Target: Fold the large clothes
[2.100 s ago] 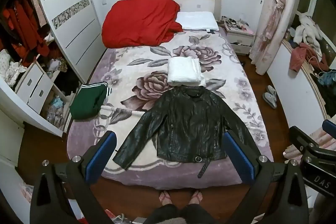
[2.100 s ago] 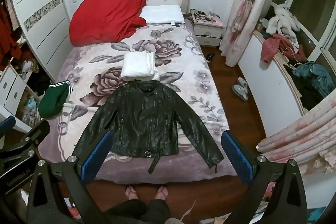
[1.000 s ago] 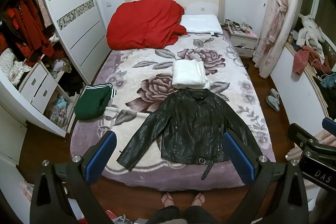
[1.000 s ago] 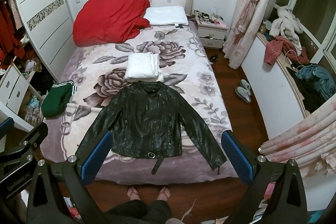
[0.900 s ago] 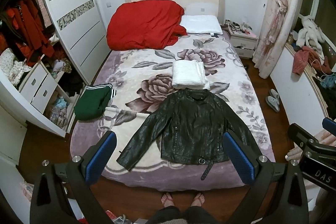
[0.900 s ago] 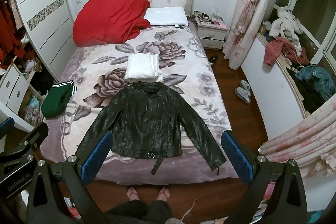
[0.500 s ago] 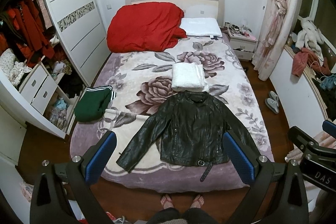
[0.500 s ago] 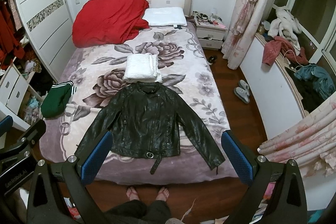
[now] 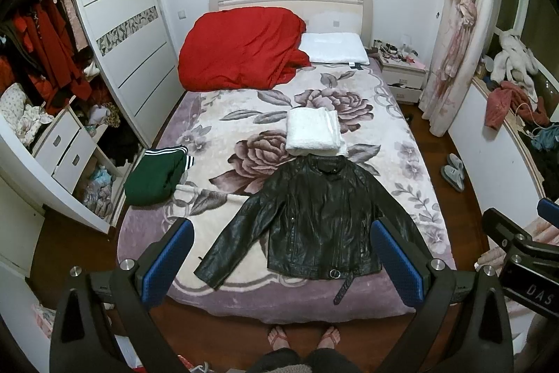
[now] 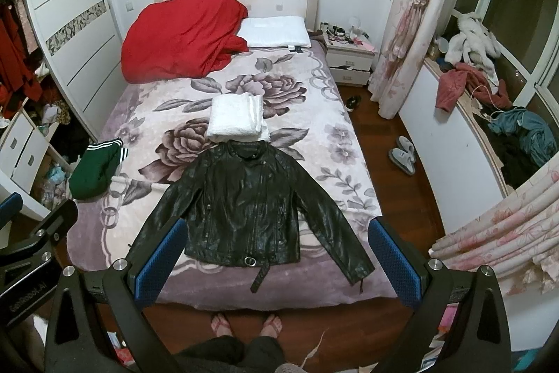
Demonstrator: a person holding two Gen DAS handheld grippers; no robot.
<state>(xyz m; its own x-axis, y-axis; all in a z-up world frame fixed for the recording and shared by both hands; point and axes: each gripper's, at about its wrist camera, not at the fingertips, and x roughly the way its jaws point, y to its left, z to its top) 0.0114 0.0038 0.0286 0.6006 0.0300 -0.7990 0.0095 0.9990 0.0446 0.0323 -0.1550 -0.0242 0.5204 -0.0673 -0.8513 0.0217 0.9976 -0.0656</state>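
Observation:
A black leather jacket lies flat, front up, sleeves spread, at the foot of the bed; it also shows in the right wrist view. Its belt hangs over the bed's front edge. My left gripper is open and empty, held high above the foot of the bed. My right gripper is open and empty, likewise high above the jacket. A folded white garment lies just beyond the collar. A folded green garment sits at the bed's left edge.
A red duvet and white pillow lie at the headboard. An open wardrobe with drawers stands left. A nightstand, curtain, slippers and a cluttered window ledge are right. My feet stand at the bed's foot.
Both grippers have drawn slightly back and up from the bed, so more of the room shows. The jacket and other clothes have not moved.

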